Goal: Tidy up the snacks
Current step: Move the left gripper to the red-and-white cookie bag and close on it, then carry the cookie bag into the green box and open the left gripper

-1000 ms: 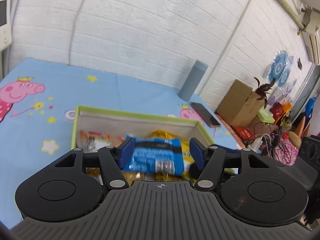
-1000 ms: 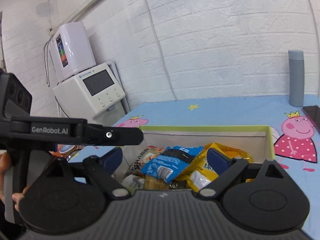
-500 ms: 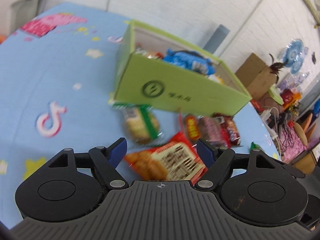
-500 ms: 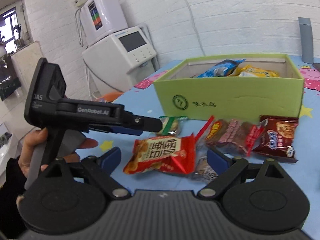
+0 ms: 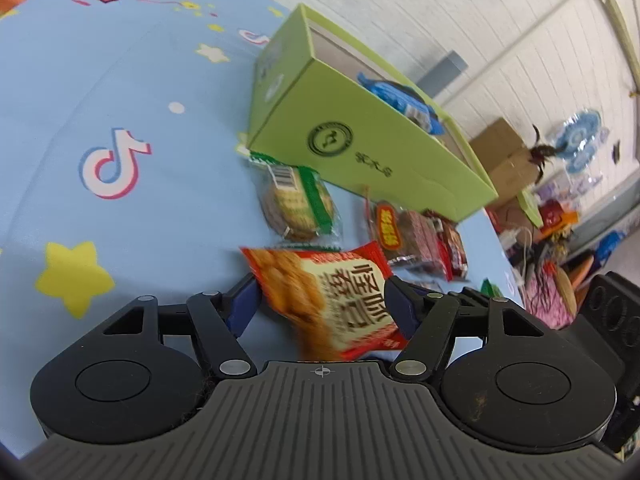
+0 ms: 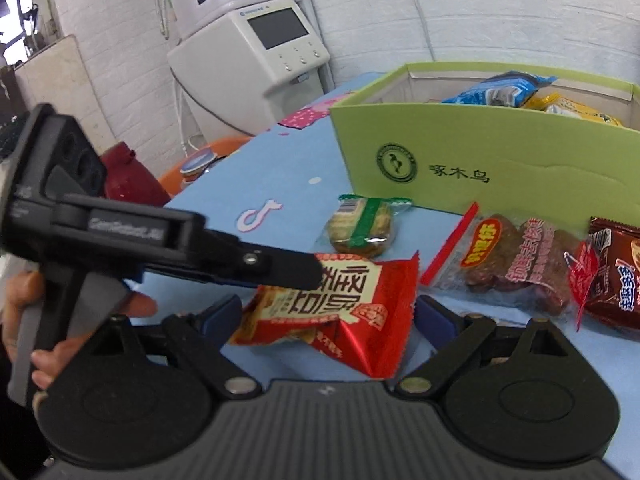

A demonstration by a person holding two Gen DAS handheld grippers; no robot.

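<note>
The left gripper is reaching down over a red-and-orange foil snack packet with bold Chinese lettering, which is lying on the light-blue cartoon-print tablecloth at the lower centre of the left wrist view. Its jaws have just been closing, with the packet between them; the blue pads are sitting right at the packet's two edges, though whether they are already pressing on it I cannot tell. In the right wrist view the same packet is showing at lower centre, with the left gripper's black finger lying across its upper-left corner, a person's hand wrapping its handle at the left edge. The right gripper is hovering with its jaws spread wide on either side of the packet — neither pad is touching it. Just beyond, a round biscuit in a clear wrapper with a green band is lying beside the open lime-green cardboard box, which is holding a blue packet and yellow ones. To the right, a clear bag of reddish-brown pieces and a dark-red wrapper are lying side by side in front of the box
</note>
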